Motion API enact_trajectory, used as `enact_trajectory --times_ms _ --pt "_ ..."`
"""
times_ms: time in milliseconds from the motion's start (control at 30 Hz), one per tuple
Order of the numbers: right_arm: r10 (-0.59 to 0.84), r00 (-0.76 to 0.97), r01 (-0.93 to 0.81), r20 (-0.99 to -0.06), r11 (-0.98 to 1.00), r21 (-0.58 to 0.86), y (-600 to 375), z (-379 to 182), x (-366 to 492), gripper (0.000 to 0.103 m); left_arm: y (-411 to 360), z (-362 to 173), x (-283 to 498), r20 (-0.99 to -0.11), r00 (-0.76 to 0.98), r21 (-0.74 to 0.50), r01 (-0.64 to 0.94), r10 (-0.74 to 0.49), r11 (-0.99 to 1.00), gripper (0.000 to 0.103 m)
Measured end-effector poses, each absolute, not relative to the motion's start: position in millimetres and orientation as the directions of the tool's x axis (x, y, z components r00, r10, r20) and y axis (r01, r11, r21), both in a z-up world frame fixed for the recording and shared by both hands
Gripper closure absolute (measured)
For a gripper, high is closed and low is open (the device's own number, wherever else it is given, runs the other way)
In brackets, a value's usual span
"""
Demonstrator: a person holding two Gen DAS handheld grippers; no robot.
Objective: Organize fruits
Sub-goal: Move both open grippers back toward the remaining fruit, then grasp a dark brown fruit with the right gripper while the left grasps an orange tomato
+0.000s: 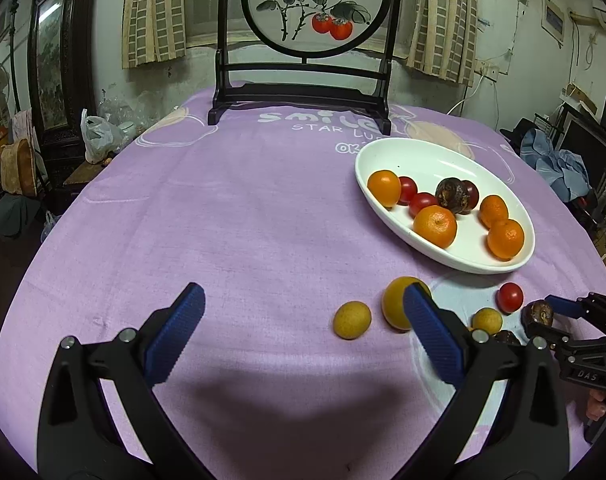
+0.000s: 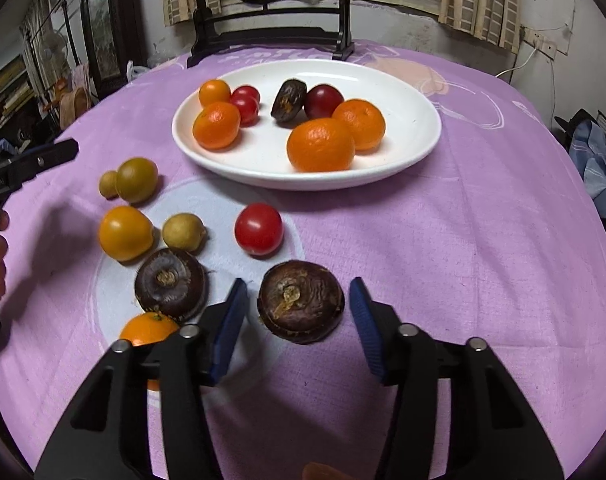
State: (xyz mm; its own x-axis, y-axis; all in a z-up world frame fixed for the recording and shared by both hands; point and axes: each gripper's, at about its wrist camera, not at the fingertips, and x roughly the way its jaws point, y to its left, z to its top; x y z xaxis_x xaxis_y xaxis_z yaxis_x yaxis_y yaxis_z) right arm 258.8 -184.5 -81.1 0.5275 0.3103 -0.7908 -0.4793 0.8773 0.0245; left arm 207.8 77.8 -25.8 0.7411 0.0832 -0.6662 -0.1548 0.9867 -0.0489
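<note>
A white oval plate (image 2: 407, 92) (image 1: 443, 156) holds several oranges, red tomatoes and a dark water chestnut. Loose fruit lies on the purple cloth in front of it. My right gripper (image 2: 299, 320) is open, its blue pads on either side of a dark brown water chestnut (image 2: 301, 307) on the cloth, not touching it. A second water chestnut (image 2: 170, 283), a red tomato (image 2: 259, 229), a yellow fruit (image 2: 125, 233) and small longans (image 2: 183, 232) lie to its left. My left gripper (image 1: 303, 332) is open and empty above the cloth, with a yellow fruit (image 1: 395, 304) behind its right finger.
A dark wooden screen stand (image 1: 303, 96) with a persimmon painting stands at the table's far edge. The purple cloth (image 1: 223, 220) covers the round table. An orange (image 2: 147, 330) lies partly under my right gripper's left finger. Room clutter surrounds the table.
</note>
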Motion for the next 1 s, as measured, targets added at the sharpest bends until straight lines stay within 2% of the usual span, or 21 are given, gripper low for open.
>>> enact_trajectory --times_ms 67,233,333,433,500,567,800,867,1000 --pt "0.305 0.534 -0.482 -0.789 0.876 0.012 -183.8 -81.6 258.0 0.061 77.5 -25.6 207.4 -0.666 0.741 -0.05 -0.154 0.082 0.987 0.002" --pt "0.364 0.538 -0.45 -0.76 0.887 0.106 -198.3 -74.1 262.3 0.061 74.7 -26.3 206.1 -0.669 0.742 -0.068 -0.12 0.044 0.99 0.002" --pt "0.352 0.551 -0.428 -0.757 0.898 0.106 -202.4 -72.6 263.8 0.061 60.9 -26.1 202.4 -0.676 0.721 -0.154 0.062 -0.151 0.986 0.004" --pt "0.347 0.541 -0.423 -0.766 0.9 0.109 -201.8 -74.7 265.0 0.061 27.8 -27.2 194.1 -0.676 0.688 -0.117 0.254 -0.265 0.96 0.019" --pt "0.344 0.543 -0.422 -0.766 0.9 0.105 -201.4 -74.9 264.7 0.061 11.6 -33.1 191.5 -0.694 0.662 -0.082 0.317 -0.282 0.945 0.033" --pt "0.346 0.543 -0.422 -0.765 0.9 0.107 -201.7 -74.4 264.3 0.061 1.5 -41.4 192.4 -0.721 0.634 -0.058 0.345 -0.278 0.937 0.04" --pt "0.341 0.542 -0.423 -0.768 0.901 0.102 -200.9 -75.3 264.0 0.061 -10.3 -55.4 196.4 -0.751 0.612 -0.025 0.35 -0.248 0.937 0.042" --pt "0.344 0.542 -0.426 -0.767 0.899 0.102 -200.4 -75.4 263.4 0.061 -10.6 -57.9 199.9 -0.759 0.602 -0.029 0.35 -0.248 0.936 0.049" --pt "0.347 0.544 -0.427 -0.764 0.898 0.104 -200.5 -74.6 262.9 0.061 -13.0 -59.4 204.4 -0.765 0.597 -0.022 0.351 -0.242 0.936 0.053"
